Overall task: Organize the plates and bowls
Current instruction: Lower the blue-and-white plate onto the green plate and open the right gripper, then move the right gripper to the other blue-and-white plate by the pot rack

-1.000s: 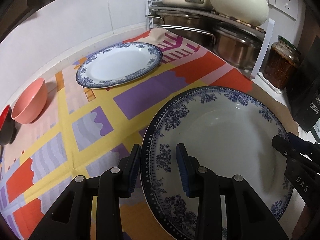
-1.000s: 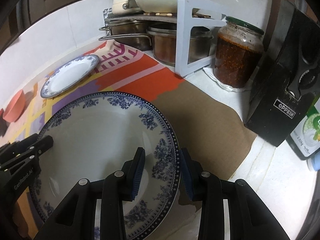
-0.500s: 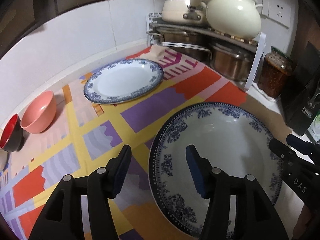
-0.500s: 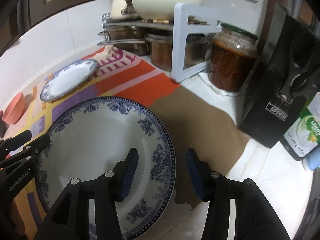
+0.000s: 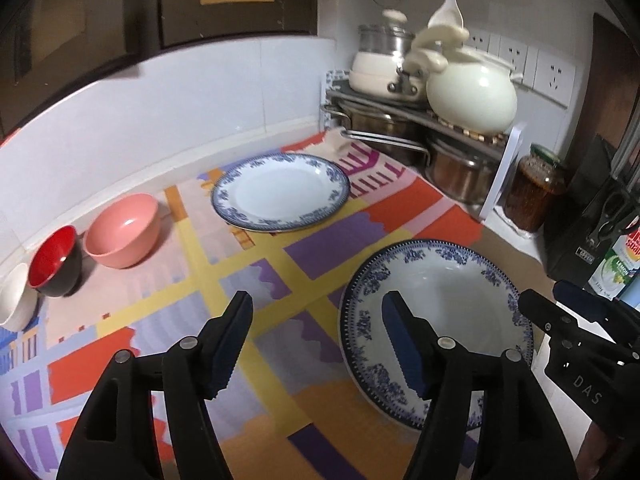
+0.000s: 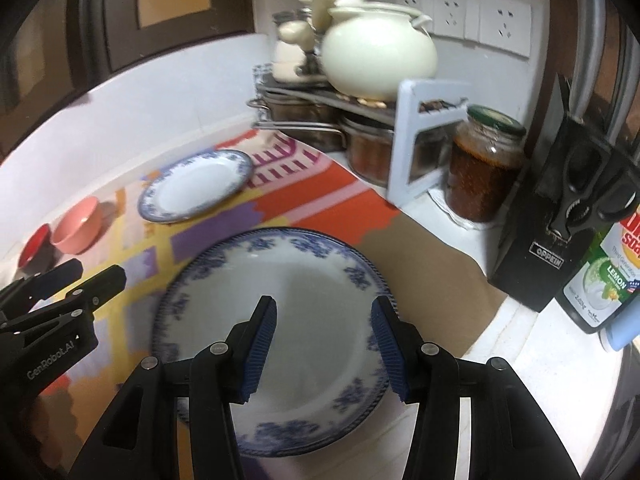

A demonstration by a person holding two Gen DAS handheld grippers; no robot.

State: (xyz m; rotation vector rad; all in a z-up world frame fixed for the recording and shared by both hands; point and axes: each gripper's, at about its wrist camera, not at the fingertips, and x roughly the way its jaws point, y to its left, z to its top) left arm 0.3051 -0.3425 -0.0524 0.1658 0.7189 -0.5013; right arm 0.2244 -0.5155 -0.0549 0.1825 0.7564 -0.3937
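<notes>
Beside the pot rack (image 5: 416, 120) in the counter's corner, a patchwork cloth (image 5: 240, 264) of orange, purple and yellow blocks is covering the worktop, and the dishes are lying on it. Nearest the rack, a small plate (image 5: 280, 192) is sitting flat, white in the middle with a blue flowered rim. Further out from the rack, a large plate (image 6: 276, 312) of the same white-and-blue pattern, edged with tiny blue dots, is resting half on the cloth and half on the brown mat (image 6: 432, 264). Far from the rack, along the wall, a pink bowl (image 5: 122, 230), a red-lined black bowl (image 5: 56, 262) and a white bowl (image 5: 12, 300) are standing in a row.

Both grippers are hanging above the large plate with nothing between their blue pads. The left gripper (image 5: 316, 344) is spread wide over the plate's left rim, its jaws having just been opening. The right gripper (image 6: 324, 344) is parted over the plate's right side, having opened a moment ago too, and is touching nothing.
</notes>
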